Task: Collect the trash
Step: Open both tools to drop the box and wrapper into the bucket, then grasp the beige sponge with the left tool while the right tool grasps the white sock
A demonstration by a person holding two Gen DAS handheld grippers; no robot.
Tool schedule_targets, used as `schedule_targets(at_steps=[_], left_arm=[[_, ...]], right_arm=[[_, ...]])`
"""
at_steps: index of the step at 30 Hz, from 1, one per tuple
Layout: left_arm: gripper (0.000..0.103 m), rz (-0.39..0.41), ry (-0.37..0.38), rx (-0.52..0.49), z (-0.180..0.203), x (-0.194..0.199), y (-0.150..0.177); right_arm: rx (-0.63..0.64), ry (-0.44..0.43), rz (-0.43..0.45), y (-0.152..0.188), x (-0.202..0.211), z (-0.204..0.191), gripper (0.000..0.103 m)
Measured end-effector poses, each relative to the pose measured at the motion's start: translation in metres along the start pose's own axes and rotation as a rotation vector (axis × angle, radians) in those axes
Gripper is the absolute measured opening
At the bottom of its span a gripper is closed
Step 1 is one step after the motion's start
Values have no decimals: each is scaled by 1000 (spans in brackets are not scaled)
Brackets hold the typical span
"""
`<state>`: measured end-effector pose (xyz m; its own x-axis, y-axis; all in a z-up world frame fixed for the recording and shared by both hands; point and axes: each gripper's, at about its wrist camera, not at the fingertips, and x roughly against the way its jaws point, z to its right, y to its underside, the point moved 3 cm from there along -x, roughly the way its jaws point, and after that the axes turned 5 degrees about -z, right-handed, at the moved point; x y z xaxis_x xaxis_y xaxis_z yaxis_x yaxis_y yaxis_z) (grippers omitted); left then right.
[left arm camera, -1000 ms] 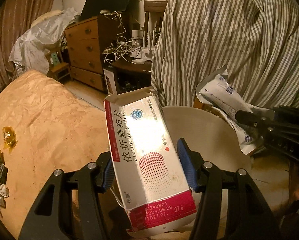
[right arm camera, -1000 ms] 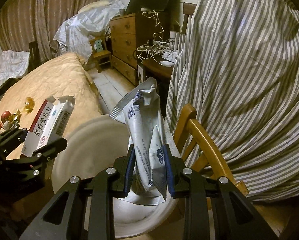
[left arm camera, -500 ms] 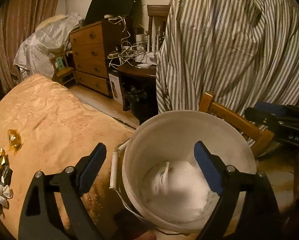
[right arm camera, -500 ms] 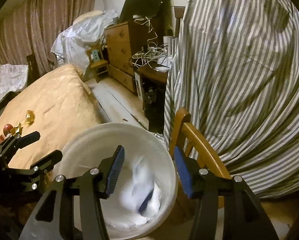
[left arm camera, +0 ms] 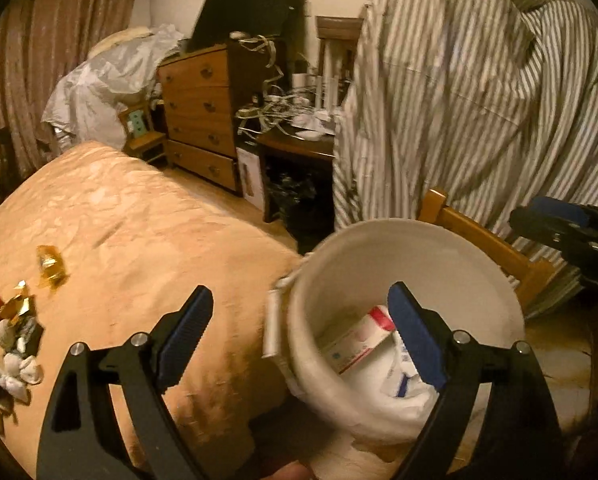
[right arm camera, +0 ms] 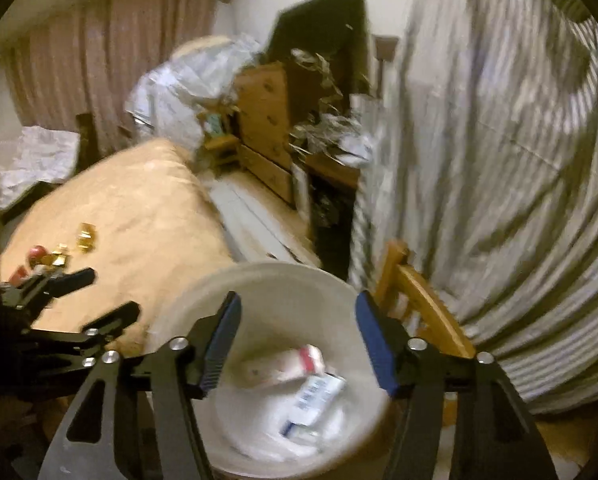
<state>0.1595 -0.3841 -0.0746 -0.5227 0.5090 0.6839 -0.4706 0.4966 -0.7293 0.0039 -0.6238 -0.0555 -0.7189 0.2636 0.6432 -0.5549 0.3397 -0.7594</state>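
A medicine box [left arm camera: 359, 344] and a white pouch [right arm camera: 315, 398] are seen inside the white bucket [left arm camera: 411, 236]. Beside the bucket, wrappers [left arm camera: 51, 266] are left on the bed [left arm camera: 139, 224]. The left tool [left arm camera: 299, 324] is held apart and empty; the right tool [right arm camera: 297, 344] is opening, empty.

The bucket [left arm camera: 403, 240] mouth gapes unobstructed, hemmed between bed [left arm camera: 139, 232] and wooden chair [left arm camera: 483, 240].

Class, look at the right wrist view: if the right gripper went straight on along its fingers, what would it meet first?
Most likely the white bucket: the right gripper, its jaws opening and empty, points down into it, toward the medicine box and white packet inside. Blur leaves depth uncertain.
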Motion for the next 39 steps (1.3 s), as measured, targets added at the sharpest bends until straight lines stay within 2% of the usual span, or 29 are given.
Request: schedule_targets(at_steps=[4, 7, 16, 21, 25, 34, 39], left_arm=[[82, 7, -52, 61, -45, 15, 15], [82, 5, -119, 108, -85, 27, 32], [82, -67, -284, 280, -205, 53, 97], [82, -83, -356, 337, -247, 73, 128], [82, -91, -407, 397, -283, 89, 150], [82, -90, -563, 541, -379, 141, 204], [85, -111, -571, 579, -414, 144, 223]], right_arm=[[80, -88, 31, 5, 1, -58, 71], [131, -149, 26, 10, -7, -100, 73], [259, -313, -59, 35, -39, -234, 73], [318, -378, -87, 48, -47, -299, 74], [354, -415, -100, 50, -52, -334, 79], [406, -463, -138, 58, -67, -367, 82], [428, -482, -180, 69, -79, -386, 83]])
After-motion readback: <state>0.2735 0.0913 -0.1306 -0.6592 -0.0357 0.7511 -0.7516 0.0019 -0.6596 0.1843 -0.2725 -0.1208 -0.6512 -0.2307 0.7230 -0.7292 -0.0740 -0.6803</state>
